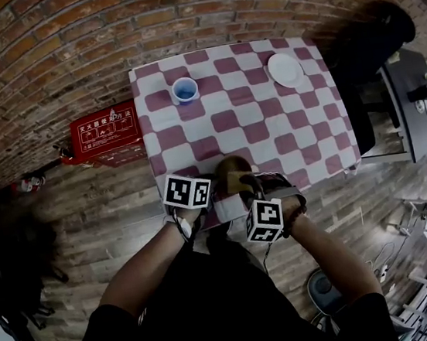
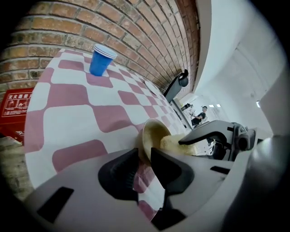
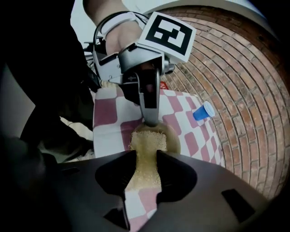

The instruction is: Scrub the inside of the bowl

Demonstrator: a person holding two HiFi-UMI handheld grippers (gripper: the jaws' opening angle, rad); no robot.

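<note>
A tan bowl (image 1: 232,166) is tilted on its side at the near edge of the checkered table (image 1: 270,123). My left gripper (image 2: 144,159) is shut on the bowl's (image 2: 153,134) rim, one jaw inside and one outside. My right gripper (image 3: 146,168) is shut on a yellowish scrub sponge (image 3: 146,152), whose far end lies inside the bowl (image 3: 171,136). In the right gripper view the left gripper (image 3: 149,118) comes down onto the bowl's far rim. The left gripper view has the sponge (image 2: 174,142) in the bowl's mouth, with the right gripper (image 2: 213,136) behind it.
A blue cup (image 1: 184,90) stands at the table's far left and a white plate (image 1: 285,70) at its far right. A red box (image 1: 104,131) sits on the floor left of the table. A brick wall runs behind it.
</note>
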